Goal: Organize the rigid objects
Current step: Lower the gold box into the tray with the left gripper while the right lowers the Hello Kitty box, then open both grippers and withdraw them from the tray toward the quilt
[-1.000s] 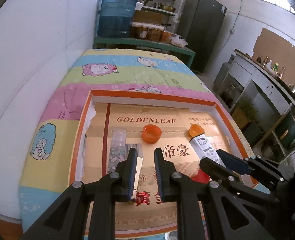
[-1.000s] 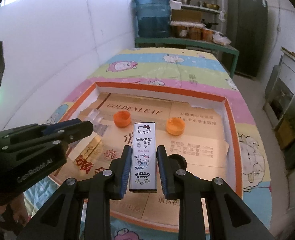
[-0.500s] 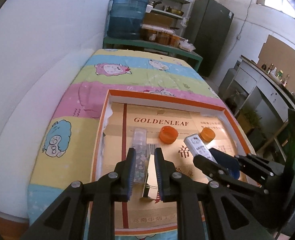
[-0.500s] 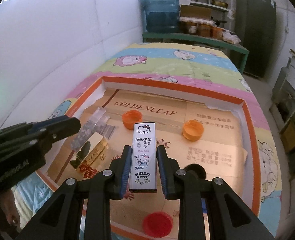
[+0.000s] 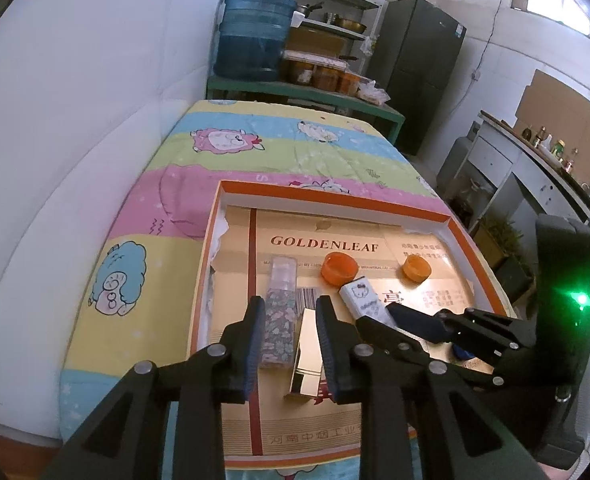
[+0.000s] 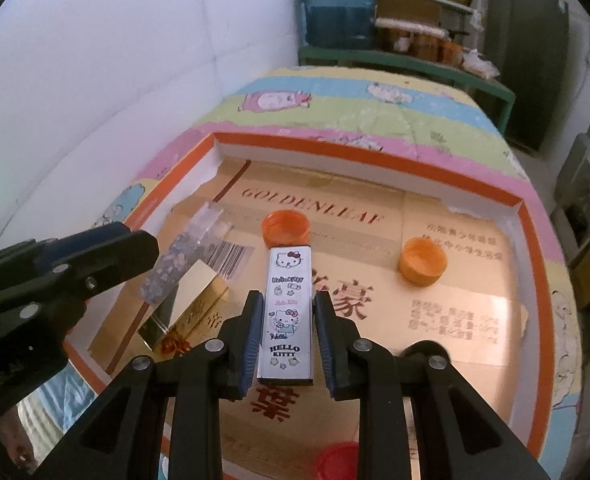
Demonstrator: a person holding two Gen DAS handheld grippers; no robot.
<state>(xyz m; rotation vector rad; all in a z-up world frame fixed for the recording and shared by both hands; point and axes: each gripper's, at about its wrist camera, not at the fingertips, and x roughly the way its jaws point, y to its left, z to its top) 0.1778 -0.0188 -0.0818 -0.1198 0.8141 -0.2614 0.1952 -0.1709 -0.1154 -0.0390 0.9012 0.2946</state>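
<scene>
My right gripper (image 6: 288, 320) is shut on a white Hello Kitty box (image 6: 287, 312) and holds it over the orange-rimmed tray (image 6: 415, 168); the box also shows in the left wrist view (image 5: 361, 298). My left gripper (image 5: 289, 332) is open above a gold mirrored box (image 5: 307, 354) that lies in the tray next to a flower-print clear box (image 5: 279, 312). In the right wrist view the gold box (image 6: 187, 304) and flower-print box (image 6: 183, 256) lie at the left, below the left gripper (image 6: 135, 240).
Two orange caps (image 6: 286, 226) (image 6: 423, 261) lie in the tray's middle. A red cap (image 6: 339, 460) lies near the front edge. The tray (image 5: 375, 196) rests on a striped cartoon cloth (image 5: 279, 140). A white wall is left; shelves with a water jug (image 5: 255, 36) behind.
Both grippers have drawn back and up from the tray. The gold box now lies free between my open left fingers. The right gripper still holds the Hello Kitty box.
</scene>
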